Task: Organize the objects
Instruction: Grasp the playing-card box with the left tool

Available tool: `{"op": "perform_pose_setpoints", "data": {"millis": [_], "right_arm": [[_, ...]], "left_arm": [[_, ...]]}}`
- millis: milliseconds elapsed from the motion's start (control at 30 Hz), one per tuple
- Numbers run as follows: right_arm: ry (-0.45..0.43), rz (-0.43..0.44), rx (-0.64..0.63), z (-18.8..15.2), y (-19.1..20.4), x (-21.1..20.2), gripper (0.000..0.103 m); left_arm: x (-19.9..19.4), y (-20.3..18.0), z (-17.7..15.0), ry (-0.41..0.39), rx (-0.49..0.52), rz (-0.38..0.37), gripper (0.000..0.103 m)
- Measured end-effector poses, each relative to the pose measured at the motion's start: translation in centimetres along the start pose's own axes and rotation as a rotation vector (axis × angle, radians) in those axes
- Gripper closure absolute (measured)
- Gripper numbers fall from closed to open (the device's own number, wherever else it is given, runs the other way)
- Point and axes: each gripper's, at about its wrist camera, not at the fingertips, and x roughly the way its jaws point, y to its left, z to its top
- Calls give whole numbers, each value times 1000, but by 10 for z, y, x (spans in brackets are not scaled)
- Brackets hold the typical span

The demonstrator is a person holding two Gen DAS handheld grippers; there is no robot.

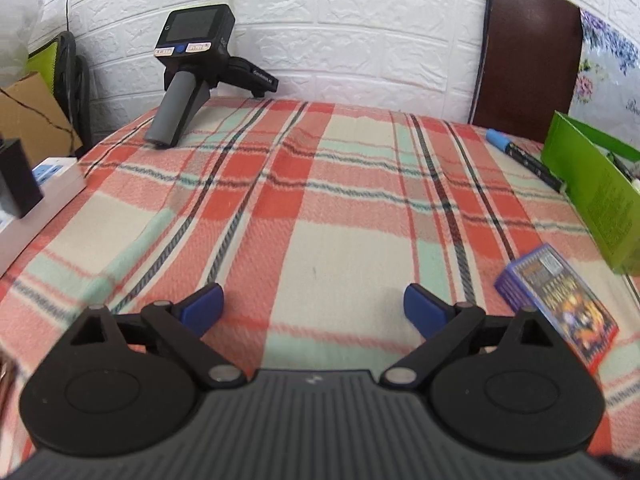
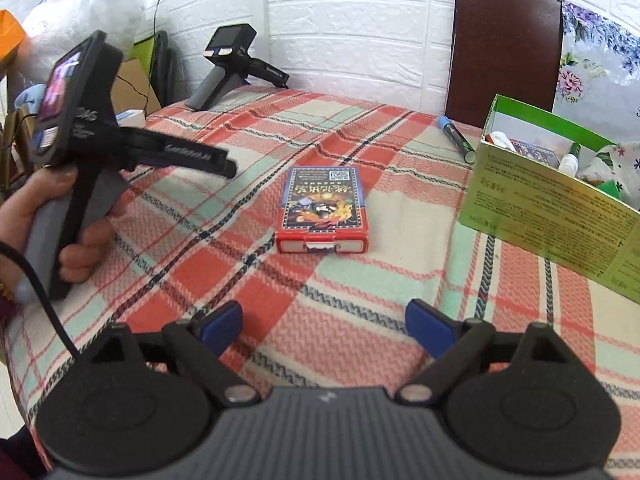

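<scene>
Plaid cloth (image 2: 340,320): red, cream and mint checks, it covers the whole table in both views.
Left gripper (image 1: 313,307): at the bottom centre of the left wrist view; its blue pads (image 1: 202,307) stand wide apart over bare cloth and hold nothing.
Left gripper from the other side: in the right wrist view the same tool (image 2: 230,166) is at the left of the frame, held by the person's left hand (image 2: 68,236) around the grey handle.
Right gripper (image 2: 323,326): at the bottom centre of the right wrist view; the jaws are wide open and empty, above the cloth.
Card box (image 2: 323,209): a red and blue pack with printed pictures, it lies flat on the cloth at the centre of the right wrist view, beyond the open fingers and not touching them. In the left wrist view it is at the lower right (image 1: 558,302), just beside the right finger.
Green box (image 2: 552,196): open carton at the right of the frame, with small items inside; I cannot tell exactly what they are.
Blue marker (image 2: 456,138): it lies on the cloth near the green box, in the upper right.
Spare gripper (image 2: 228,66): it stands on the far left corner of the table, by the white brick wall (image 2: 360,20).
Brown chair back (image 2: 504,52): upper right, behind the table.
</scene>
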Motion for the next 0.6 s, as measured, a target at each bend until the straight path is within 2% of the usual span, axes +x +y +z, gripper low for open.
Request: {"op": "perform_pose_setpoints", "data": {"millis": [67,133,233,267,367,467,533,600], "right_arm": [[-18,11,23,3,-3,1,16],[-35,15,47,9,-5,4,18],[-48,15,65,16,-10,9,23],[-53,16,63,18,-12,11,23],[-73,24,48,24,-11,13,23],[-81,33,12,29,-6,19,23],[-63,19,-12,34,0,29,23],[-19,14,-21,37,1,46,33]], "left_arm": [[-11,-5,1,33,-14,-52,12],[-17,-10,7,86,-60,-134,20],[-17,-22,17,166,-111,-259,27],[-16,-28,20,184,-119,-285,33],[-12,-41,23,220,-143,-356,36],[-5,-55,20,251,-148,-372,37],[2,-58,17,270,-159,-378,41],[2,-62,16,250,-158,-377,42]]}}
